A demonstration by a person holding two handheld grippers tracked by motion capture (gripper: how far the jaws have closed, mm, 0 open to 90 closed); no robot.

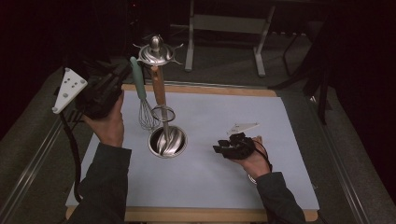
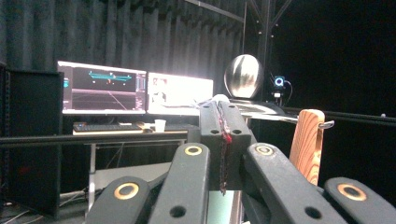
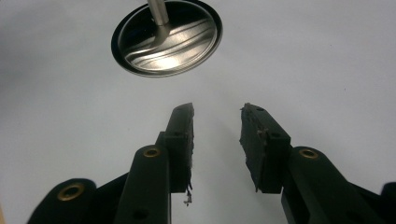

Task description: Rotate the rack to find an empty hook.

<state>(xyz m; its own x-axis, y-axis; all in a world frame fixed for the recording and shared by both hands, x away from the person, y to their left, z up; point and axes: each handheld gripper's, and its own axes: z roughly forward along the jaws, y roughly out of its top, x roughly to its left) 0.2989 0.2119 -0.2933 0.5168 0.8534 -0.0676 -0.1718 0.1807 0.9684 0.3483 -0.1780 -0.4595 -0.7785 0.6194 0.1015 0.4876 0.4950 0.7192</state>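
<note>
A steel utensil stand (image 1: 167,141) rises from its round base in the middle of the pale mat (image 1: 224,182). From its hooked top hang a whisk (image 1: 145,114) with a pale green handle and a wooden-handled utensil (image 1: 159,86). My left gripper (image 1: 125,71) is held high, just left of the whisk handle's top. In the left gripper view its jaws (image 2: 223,112) are pressed together with nothing seen between them, the wooden handle (image 2: 307,140) to their right. My right gripper (image 1: 219,147) rests low on the mat right of the base, open and empty (image 3: 217,116), pointing at the base (image 3: 166,39).
The mat lies on a wooden board (image 1: 201,88). A metal rail (image 1: 32,163) runs along the left side, and a grey frame's legs (image 1: 189,46) stand behind the table. Far off are two lit monitors (image 2: 135,88), a keyboard and a cup.
</note>
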